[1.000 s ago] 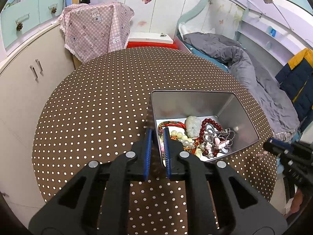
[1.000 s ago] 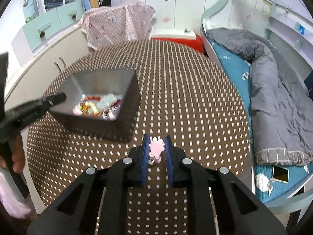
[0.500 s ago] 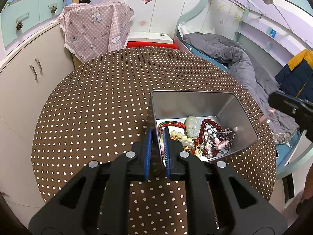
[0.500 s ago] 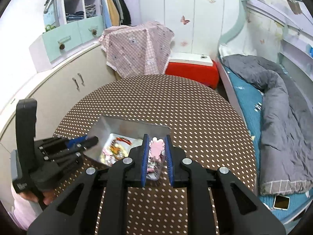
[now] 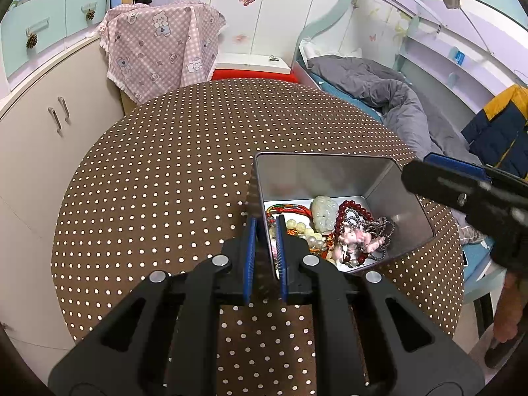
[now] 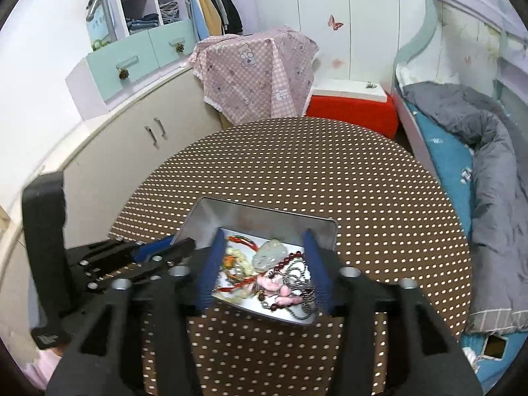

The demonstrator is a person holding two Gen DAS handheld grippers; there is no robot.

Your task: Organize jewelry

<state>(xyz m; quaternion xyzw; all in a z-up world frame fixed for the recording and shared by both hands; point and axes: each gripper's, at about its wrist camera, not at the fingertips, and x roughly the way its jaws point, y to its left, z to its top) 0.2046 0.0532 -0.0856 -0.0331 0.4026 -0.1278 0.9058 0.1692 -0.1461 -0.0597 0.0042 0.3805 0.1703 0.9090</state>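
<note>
A shallow, square silver metal tin [image 5: 333, 175] sits on a round table under a brown cloth dotted with white [image 5: 184, 165], toward the near right part of the tabletop in the left wrist view. The left gripper [image 5: 264, 231] has its blue-padded fingers drawn close together on the tin's near left wall — one finger outside the wall, the other inside it — so the tin is pinched by its rim.

Inside the tin lies a tangle of jewelry: a pale green carved jade pendant [image 5: 325, 209], a string of dark red round beads [image 5: 351, 206], a red and green woven cord [image 5: 285, 209], cream pearl-like beads [image 5: 307, 232] and a pink flower-shaped ornament [image 5: 358, 237] lying on top of a grey chain near the tin's right side.

The right gripper [image 6: 262, 265] hangs over the tin, its jaws having just been opening; they now stand well apart with nothing pressed between the pads. The pink ornament [image 6: 275, 285] lies in the tin below them, among the other pieces. That view is blurred around the fingers, so whether the ornament has fully settled is hard to say.

Beyond the table stand a cream cabinet [image 5: 43, 125], a pink checked cloth with bear prints [image 5: 158, 52] and a bed with a grey quilt [image 5: 392, 99].
</note>
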